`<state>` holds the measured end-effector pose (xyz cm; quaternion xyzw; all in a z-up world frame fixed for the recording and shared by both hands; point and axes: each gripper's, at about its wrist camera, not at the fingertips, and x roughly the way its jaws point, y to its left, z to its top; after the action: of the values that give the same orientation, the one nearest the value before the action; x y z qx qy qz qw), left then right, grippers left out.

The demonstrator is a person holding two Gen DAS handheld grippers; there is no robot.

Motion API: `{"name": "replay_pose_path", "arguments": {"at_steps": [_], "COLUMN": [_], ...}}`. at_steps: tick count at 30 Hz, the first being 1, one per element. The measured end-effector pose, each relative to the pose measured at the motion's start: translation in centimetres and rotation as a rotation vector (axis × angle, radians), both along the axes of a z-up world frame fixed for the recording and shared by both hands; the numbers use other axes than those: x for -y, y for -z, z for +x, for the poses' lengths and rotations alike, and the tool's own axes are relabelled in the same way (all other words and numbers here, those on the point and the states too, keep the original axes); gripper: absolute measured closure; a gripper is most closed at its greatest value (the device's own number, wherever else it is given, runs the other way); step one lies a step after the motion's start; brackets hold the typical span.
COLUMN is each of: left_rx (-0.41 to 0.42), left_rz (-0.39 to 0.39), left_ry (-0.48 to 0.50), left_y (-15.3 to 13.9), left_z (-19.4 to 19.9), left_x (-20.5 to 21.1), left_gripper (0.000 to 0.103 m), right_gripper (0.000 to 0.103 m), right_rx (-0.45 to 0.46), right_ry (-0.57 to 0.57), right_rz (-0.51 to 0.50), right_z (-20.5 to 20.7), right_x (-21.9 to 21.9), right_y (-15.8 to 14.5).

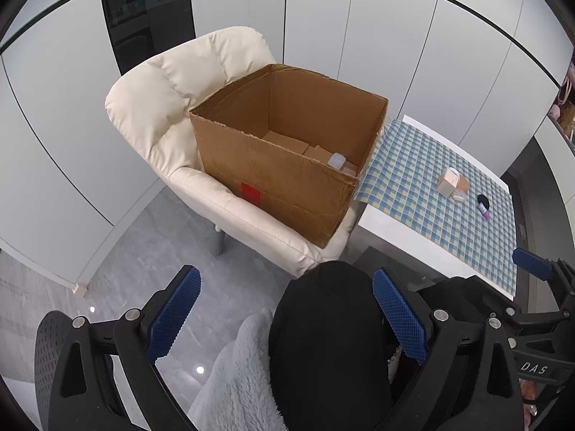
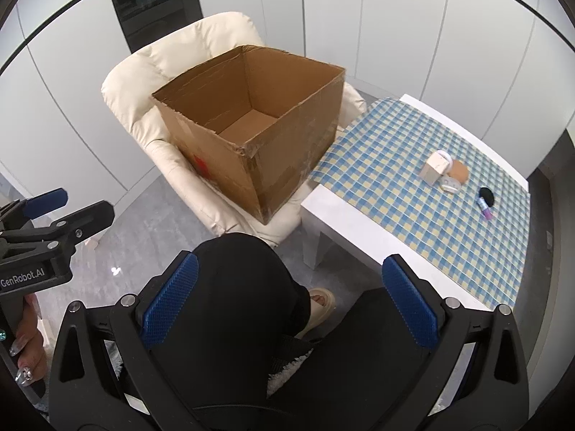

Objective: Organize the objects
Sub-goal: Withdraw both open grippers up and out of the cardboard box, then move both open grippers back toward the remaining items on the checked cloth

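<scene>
**Both grippers hanging wide open over the lap, stuff on the table untouched**

Closest to the lens it's the two grippers, both held low over the person's black-trousered knees. Left gripper [image 1: 285, 319] has its blue pads spread wide with nothing between them, just a knee and a bit of fuzzy grey fabric [image 1: 240, 377] underneath. Right gripper [image 2: 291, 301] is the same deal: fingers well apart, gripping nothing, and you can see a beige sandal [image 2: 320, 303] on the floor below it.

Using the cardboard box [image 1: 287, 151] as the landmark: it sits open-topped on the seat of a cream armchair [image 1: 169, 107], which wraps around the box's left and back sides. Inside the box, at the bottom near its right wall, there's a small translucent container [image 1: 336, 160] plus some cardboard pieces; can't make out more than that.

Right of the box is a white table [image 2: 345, 222] with a blue-and-yellow checked cloth [image 2: 413, 194], its near corner almost touching the box. Further right of the box, on the cloth, there's a little cluster: a small beige box [image 2: 436, 168], a round tan disc [image 2: 459, 171] touching it, and a small white item [image 2: 451, 185] just in front. A bit further right again sit a black round thing [image 2: 487, 194] and a purple-capped tube [image 2: 485, 210], side by side.
</scene>
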<state>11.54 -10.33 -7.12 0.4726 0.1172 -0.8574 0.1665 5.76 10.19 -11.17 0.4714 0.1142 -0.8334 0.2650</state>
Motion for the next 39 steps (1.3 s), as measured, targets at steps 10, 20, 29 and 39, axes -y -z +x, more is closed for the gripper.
{"name": "replay_pose_path", "arguments": {"at_steps": [10,20,29,39], "left_rx": [-0.02,-0.02,-0.016,-0.007], "left_rz": [-0.012,-0.006,-0.012,-0.014], "left_ry": [0.01,0.005,0.046,0.135], "left_y": [-0.8,-0.7,-0.6,-0.3], "left_z": [0.5,0.4,-0.3,-2.5], "left_x": [-0.8,-1.0,-2.3,-5.2], "left_gripper": [0.006,0.006,0.006,0.006], "right_gripper": [0.0,0.0,0.0,0.0], "right_rx": [0.006,0.024,0.022,0.029], "right_ry": [0.015,0.045,0.086,0.178], "right_rz": [-0.013,-0.032,-0.042,-0.049], "right_z": [0.7,0.3,0.0,-0.5], "right_x": [-1.2,-2.3,-3.6,-7.0], "right_y": [-0.3,-0.1,-0.4,-0.2]}}
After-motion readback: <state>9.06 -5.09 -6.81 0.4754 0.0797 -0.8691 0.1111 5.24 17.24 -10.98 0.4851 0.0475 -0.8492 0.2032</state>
